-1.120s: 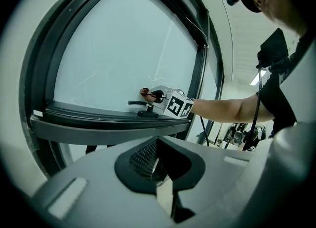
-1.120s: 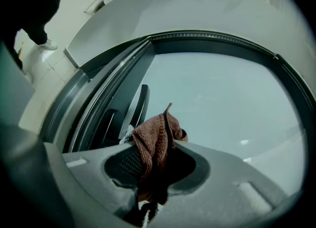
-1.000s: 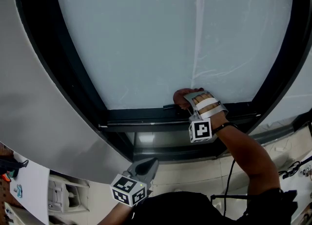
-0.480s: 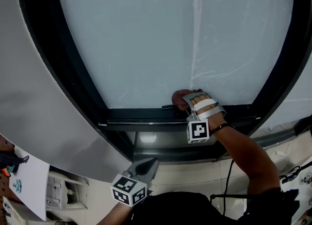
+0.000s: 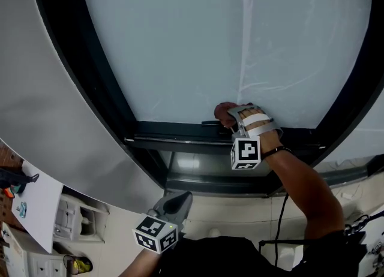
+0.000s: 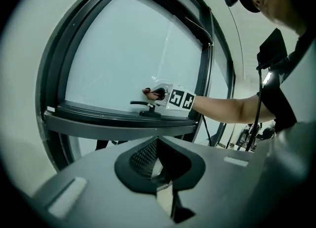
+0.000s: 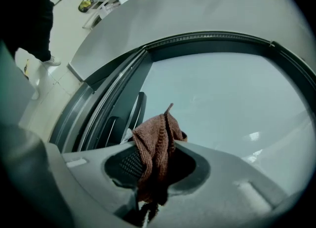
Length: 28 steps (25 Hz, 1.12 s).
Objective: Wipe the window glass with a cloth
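- Cloth (image 7: 148,148), brown and knitted, is pinched in the right gripper (image 7: 160,140). Its jaws are closed on the bunched middle, and a loose fold pokes out past the tips.
- That gripper is at the bottom edge of the glass (image 5: 180,42), about mid-pane, just above the handle (image 5: 209,125). The cloth looks to be at the pane, but I cannot tell whether it is actually touching.
- To wipe well, the loose fold should probably meet the glass rather than the hard jaw tips. Tilt the gripper so the fabric lies flat, and press only lightly.
- The grip should stay firm, since a cloth bunched this narrowly could be dragged out of the jaws on a long stroke.
- Pale streaks (image 5: 264,84) show on the pane just above and to the right, so sweeping upward over them in overlapping passes seems the sensible route.
- Near the dark frame (image 5: 180,144) and the handle, short strokes would likely stop the cloth from snagging.
- The left gripper (image 6: 158,145) has its jaws together on nothing. It hangs low, well apart from the window, and is best left out of the way there.
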### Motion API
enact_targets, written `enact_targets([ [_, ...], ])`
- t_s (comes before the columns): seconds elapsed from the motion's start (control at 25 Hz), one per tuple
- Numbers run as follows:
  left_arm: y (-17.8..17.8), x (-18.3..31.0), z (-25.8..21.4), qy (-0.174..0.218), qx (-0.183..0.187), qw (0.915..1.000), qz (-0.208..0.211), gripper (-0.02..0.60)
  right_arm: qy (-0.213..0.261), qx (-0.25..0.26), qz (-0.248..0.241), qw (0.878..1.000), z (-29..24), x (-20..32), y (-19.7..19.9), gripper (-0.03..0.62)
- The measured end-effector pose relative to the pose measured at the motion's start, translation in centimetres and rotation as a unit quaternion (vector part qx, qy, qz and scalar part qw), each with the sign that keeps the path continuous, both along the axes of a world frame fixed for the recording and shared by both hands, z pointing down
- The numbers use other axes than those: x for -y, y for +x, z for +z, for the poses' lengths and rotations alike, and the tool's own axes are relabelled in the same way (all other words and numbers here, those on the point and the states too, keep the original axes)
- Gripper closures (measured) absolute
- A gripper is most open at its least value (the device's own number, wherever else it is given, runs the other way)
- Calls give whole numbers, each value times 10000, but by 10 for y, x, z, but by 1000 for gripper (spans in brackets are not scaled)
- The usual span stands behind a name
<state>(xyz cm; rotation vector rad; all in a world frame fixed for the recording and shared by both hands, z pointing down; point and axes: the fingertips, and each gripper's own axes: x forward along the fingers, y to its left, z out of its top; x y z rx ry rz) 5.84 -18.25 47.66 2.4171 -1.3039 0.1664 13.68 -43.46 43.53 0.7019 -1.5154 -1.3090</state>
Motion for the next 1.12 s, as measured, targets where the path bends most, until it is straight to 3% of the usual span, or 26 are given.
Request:
enact_targets([
  [0.16, -6, -16, 9, -132, 45, 9997, -179, 566, -234, 736, 49, 9970, -20, -17, -3, 502],
  [0.24, -10, -24, 11, -155, 69, 9997, -189, 566, -541, 1315, 29, 9898, -24, -35, -6, 500],
  [0.32, -14, -31, 12, -147, 70, 9997, -178, 566, -1089, 2220, 73, 9689, -25, -58, -7, 500],
  [0.36, -17, -35, 12, -135, 68, 9997, -165, 566, -1467, 2788, 132, 9490, -24, -72, -7, 500],
  [0.4, -20, -40, 12, -120, 71, 9998, -144, 566, -1902, 3391, 199, 9211, -22, -89, -6, 500],
  [0.44, -22, -45, 12, -107, 73, 9999, -112, 566, -2375, 3999, 263, 8849, -16, -107, -4, 500],
  [0.48, -25, -52, 12, -95, 71, 9999, -68, 566, -2866, 4586, 325, 8405, -7, -128, -3, 500],
  [0.6, -35, -75, 11, -52, 63, 9999, 123, 566, -4206, 5941, 564, 6834, 34, -199, -5, 500],
  [0.64, -40, -85, 10, -30, 57, 9998, 187, 566, -4469, 6194, 672, 6419, 48, -224, -8, 500],
  [0.68, -46, -94, 9, -3, 50, 9997, 240, 566, -4604, 6357, 791, 6146, 60, -248, -10, 500],
  [0.72, -52, -104, 8, 28, 43, 9996, 285, 566, -4633, 6453, 904, 6006, 69, -271, -12, 500],
  [0.76, -58, -114, 7, 60, 32, 9994, 327, 566, -4600, 6511, 990, 5956, 76, -292, -14, 500],
  [0.92, -74, -161, 9, 81, -92, 9981, 601, 566, -4432, 6693, 1040, 5873, 79, -372, -24, 499],
  [1.12, -75, -218, 32, -229, -302, 9934, 1081, 566, -4083, 6738, 1118, 6056, 66, -453, -32, 497],
])
